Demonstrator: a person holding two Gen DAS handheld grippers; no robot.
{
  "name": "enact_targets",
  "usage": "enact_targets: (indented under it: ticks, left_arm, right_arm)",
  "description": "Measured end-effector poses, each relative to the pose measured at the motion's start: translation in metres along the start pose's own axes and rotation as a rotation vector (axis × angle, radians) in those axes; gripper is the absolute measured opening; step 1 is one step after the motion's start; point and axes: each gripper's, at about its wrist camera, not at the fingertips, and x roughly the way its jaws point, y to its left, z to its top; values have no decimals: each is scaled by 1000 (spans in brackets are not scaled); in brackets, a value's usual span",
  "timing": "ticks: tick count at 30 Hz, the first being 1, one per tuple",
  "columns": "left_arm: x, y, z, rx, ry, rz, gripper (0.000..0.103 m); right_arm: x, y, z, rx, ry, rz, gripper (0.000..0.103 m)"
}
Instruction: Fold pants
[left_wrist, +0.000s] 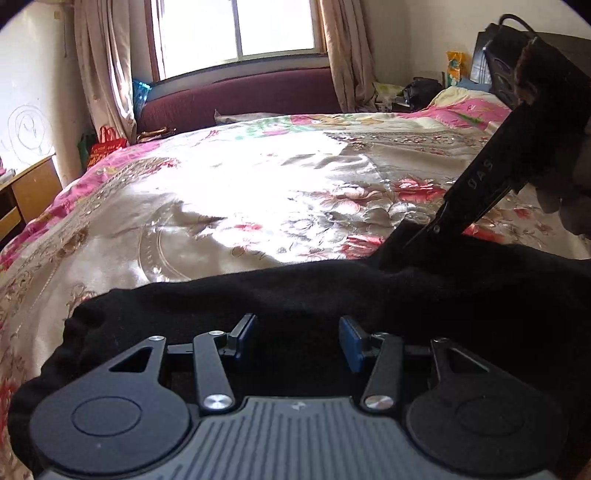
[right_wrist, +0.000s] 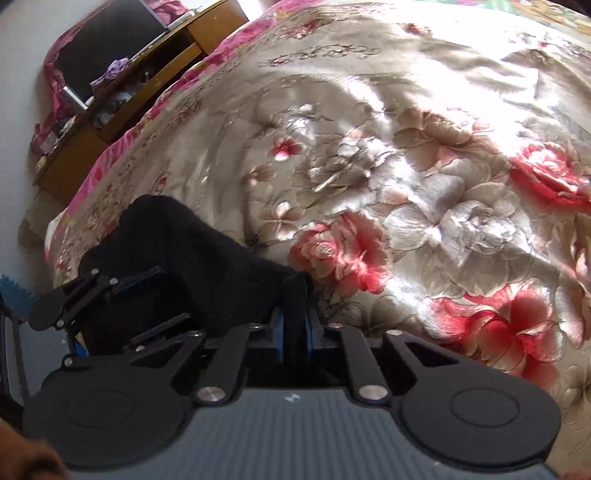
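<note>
Black pants (left_wrist: 295, 291) lie bunched along the near edge of a flowered satin quilt (left_wrist: 258, 184). My left gripper (left_wrist: 297, 339) hovers over them with its blue pads (left_wrist: 352, 347) well apart and black cloth lying between and beneath them; no pad visibly presses on it. From the right, my right gripper (left_wrist: 417, 238) comes down steeply onto a raised fold of the pants. In the right wrist view that right gripper (right_wrist: 293, 325) is shut, with a ridge of the pants (right_wrist: 207, 258) pinched between its pads. The left gripper (right_wrist: 173, 295) shows there at the left, straddling the cloth.
The quilt (right_wrist: 406, 184) spreads wide beyond the pants. A wooden desk (right_wrist: 129, 92) stands past the bed's left edge, with a red bag (left_wrist: 107, 147) close by. A maroon headboard (left_wrist: 240, 99) sits below the window. A dark fur-cuffed sleeve (left_wrist: 535, 66) holds the right gripper.
</note>
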Motion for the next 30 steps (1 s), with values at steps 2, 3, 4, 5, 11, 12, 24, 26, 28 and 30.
enact_targets:
  ticks: [2, 3, 4, 5, 11, 12, 24, 26, 28, 30]
  left_arm:
    - [6, 0, -6, -7, 26, 2, 63]
    - [9, -2, -9, 5, 39, 16, 63]
    - [11, -7, -12, 31, 46, 32, 63]
    - [10, -11, -14, 55, 44, 45, 63]
    - [-12, -26, -5, 102, 28, 51, 63]
    - [-16, -30, -4, 112, 17, 47, 63]
    - [-51, -175, 8, 387, -52, -276, 63]
    - [-54, -206, 11, 439, -59, -331, 63]
    - [-55, -235, 14, 501, -62, -369, 63]
    - [-55, -256, 18, 554, -71, -383, 63]
  right_arm:
    - [-2, -28, 1, 156, -68, -5, 8]
    - [1, -40, -1, 235, -86, 8, 8]
    - [8, -50, -4, 297, -92, 26, 12]
    - [13, -53, -7, 318, -85, 36, 14]
    - [-50, -46, -34, 347, -275, 27, 27]
    - [-67, -46, -46, 353, -308, 11, 35]
    - [-242, -109, -358, 1064, -677, -474, 38]
    - [-253, -115, -387, 1126, -745, -468, 36]
    - [-256, -126, -400, 1165, -791, -451, 36]
    - [-257, -136, -406, 1191, -799, -435, 33]
